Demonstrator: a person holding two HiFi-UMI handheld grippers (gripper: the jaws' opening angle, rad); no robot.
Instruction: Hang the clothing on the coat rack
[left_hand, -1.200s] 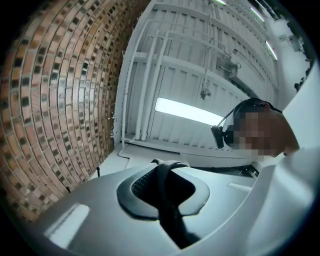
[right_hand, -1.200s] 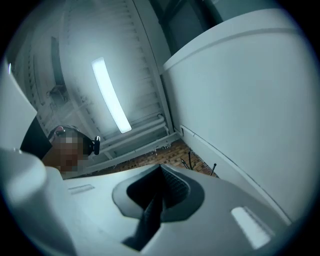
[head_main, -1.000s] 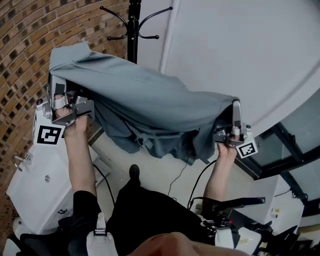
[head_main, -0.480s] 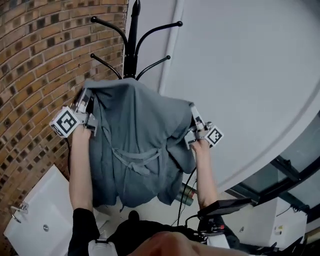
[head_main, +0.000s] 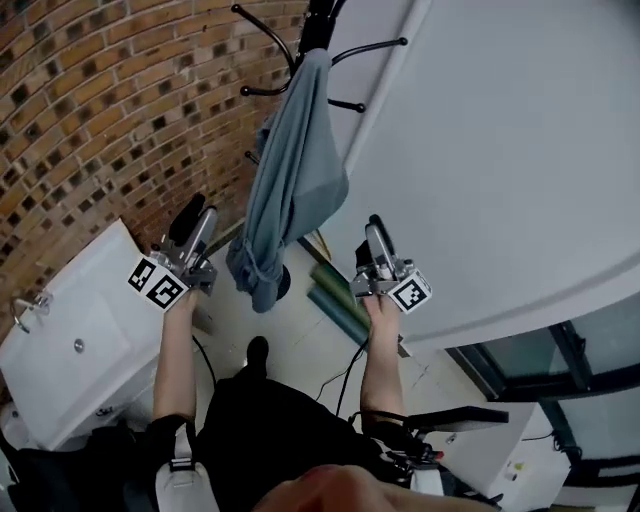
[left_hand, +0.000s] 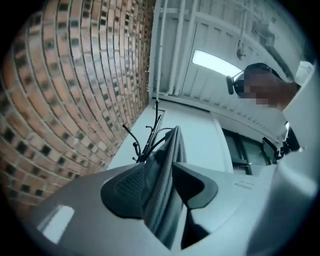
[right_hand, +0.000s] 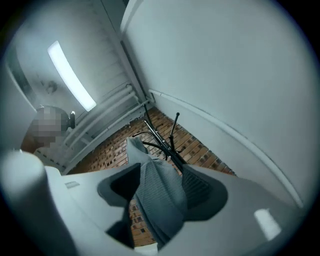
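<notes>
While both jaw pairs are opening, empty | grey-blue cloth garment (head_main: 295, 170) is hung on black metal coat rack (head_main: 318, 12) | left gripper (head_main: 200, 220) and right gripper (head_main: 375, 230) are held lower, either side, untouching.

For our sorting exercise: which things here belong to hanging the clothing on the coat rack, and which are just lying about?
Belong to the job:
grey garment, hung on the black coat rack
left gripper and right gripper, jaws opening, both clear of the garment

Just lying about:
white cabinet
green rolls on the floor
</notes>
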